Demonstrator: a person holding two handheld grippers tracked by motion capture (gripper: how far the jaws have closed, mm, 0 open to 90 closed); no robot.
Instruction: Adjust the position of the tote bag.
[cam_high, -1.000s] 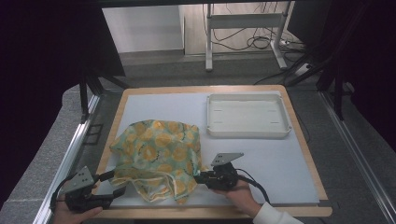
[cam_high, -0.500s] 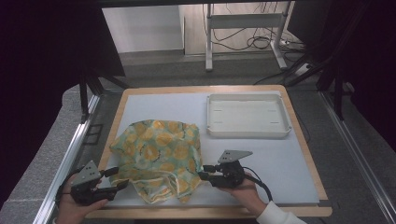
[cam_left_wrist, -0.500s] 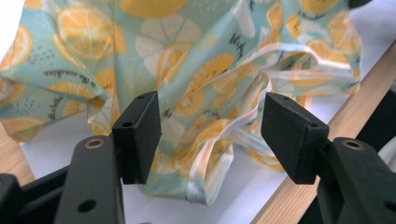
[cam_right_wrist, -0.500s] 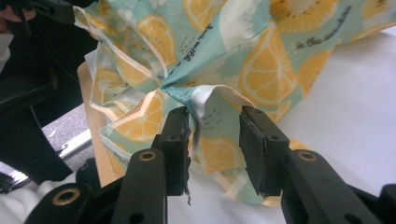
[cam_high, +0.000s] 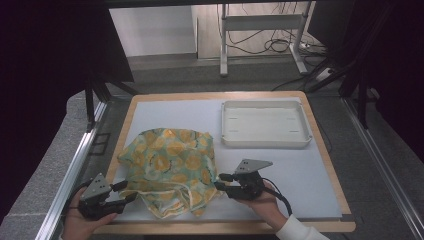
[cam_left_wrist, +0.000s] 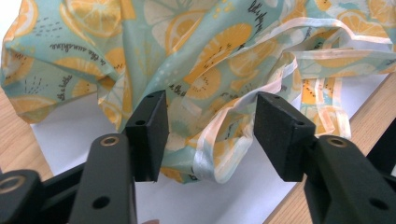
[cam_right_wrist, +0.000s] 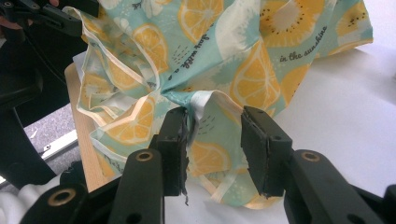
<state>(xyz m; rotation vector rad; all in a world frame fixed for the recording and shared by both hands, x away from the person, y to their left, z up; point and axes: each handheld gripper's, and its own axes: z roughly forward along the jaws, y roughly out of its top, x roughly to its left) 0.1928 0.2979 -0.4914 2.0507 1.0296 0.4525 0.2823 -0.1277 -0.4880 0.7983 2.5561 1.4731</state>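
A crumpled light-green cloth printed with orange slices (cam_high: 170, 165) lies on the white mat at the near left. My left gripper (cam_high: 127, 191) is at its near-left edge. In the left gripper view the jaws (cam_left_wrist: 210, 135) stand apart around a fold with a white hem (cam_left_wrist: 219, 140); they have just been closing and do not pinch it. My right gripper (cam_high: 220, 181) is at the cloth's near-right edge. Its jaws (cam_right_wrist: 212, 144) have just been opening, with the hem (cam_right_wrist: 198, 105) between them brushing one pad.
A shallow white tray (cam_high: 265, 142) stands empty at the back right of the mat. The wooden table rim (cam_high: 225, 227) runs close under both hands. Bare white mat (cam_high: 300, 175) lies right of the right gripper.
The left gripper's jaws have narrowed around the cloth's near-left fold. The right gripper's jaws have spread apart at the cloth's hem. Both hands have stayed nearly in place.
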